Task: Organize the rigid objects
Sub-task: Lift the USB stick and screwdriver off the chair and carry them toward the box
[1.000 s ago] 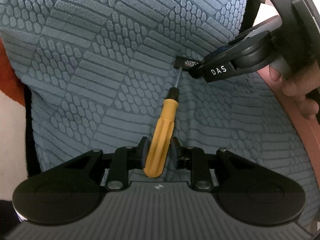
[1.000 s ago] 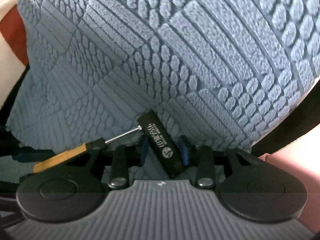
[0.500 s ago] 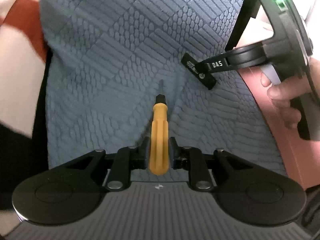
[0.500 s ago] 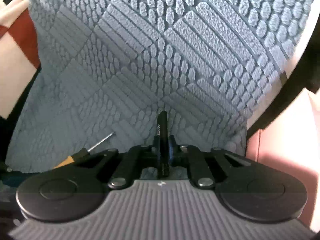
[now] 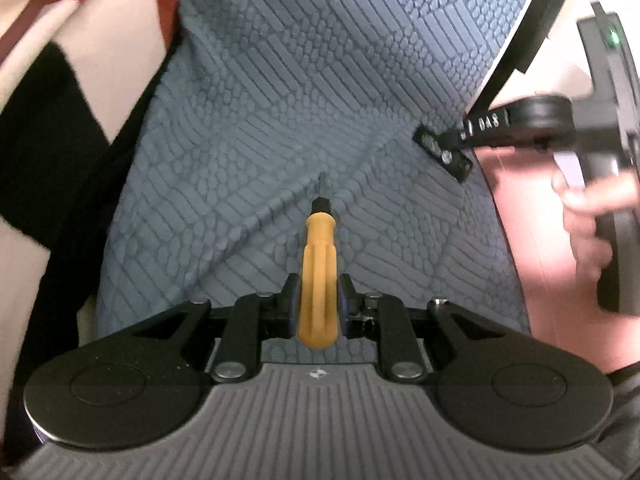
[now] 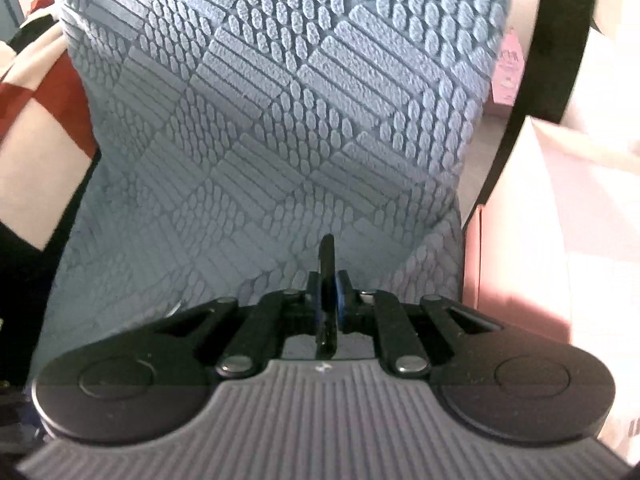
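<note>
My left gripper (image 5: 317, 289) is shut on the orange handle of a screwdriver (image 5: 318, 268), whose thin shaft points forward above the blue textured mat (image 5: 280, 100). My right gripper (image 6: 327, 280) is shut on a flat black bar (image 6: 327, 264), seen edge-on and pointing forward. In the left wrist view the right gripper (image 5: 460, 142) shows at the right, holding the black bar (image 5: 442, 153) with its printed face over the mat's right edge, a hand behind it.
A pink box (image 6: 516, 240) stands right of the mat, also in the left wrist view (image 5: 532, 220). A black curved band (image 6: 536, 80) runs along the mat's right side. Red, cream and black fabric (image 5: 60, 100) lies to the left.
Both grippers have lifted away from the mat with their objects. The screwdriver now points straight ahead. The black bar has turned edge-on and moved right, away from the screwdriver tip.
</note>
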`<control>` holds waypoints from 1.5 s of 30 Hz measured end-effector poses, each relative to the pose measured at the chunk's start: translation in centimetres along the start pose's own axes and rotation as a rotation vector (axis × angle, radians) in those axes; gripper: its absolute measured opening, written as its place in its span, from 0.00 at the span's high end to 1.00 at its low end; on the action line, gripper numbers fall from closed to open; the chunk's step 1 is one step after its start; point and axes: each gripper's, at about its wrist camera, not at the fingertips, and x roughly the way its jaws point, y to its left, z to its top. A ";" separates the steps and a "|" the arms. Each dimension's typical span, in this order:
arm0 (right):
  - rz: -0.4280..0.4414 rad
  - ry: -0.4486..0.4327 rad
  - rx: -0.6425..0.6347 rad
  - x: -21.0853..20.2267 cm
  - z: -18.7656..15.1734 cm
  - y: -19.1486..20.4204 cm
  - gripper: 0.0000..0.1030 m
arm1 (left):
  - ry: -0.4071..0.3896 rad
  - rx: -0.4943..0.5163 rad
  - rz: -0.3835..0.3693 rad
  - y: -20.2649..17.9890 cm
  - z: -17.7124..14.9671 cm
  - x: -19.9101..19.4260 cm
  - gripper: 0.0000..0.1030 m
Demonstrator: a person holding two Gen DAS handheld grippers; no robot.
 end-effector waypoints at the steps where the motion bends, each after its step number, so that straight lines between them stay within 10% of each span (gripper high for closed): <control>1: 0.006 0.000 0.007 0.0 -0.3 0.1 0.91 | -0.006 -0.017 -0.007 0.1 -0.1 -0.2 0.78; 33: 0.072 0.017 -0.013 -8.1 -16.2 8.4 0.91 | 0.029 -0.107 -0.026 -2.6 -6.9 -2.6 0.78; 45: 0.074 0.039 0.021 -6.8 -17.4 7.9 0.90 | 0.033 -0.129 -0.031 -2.5 -7.2 -1.3 0.66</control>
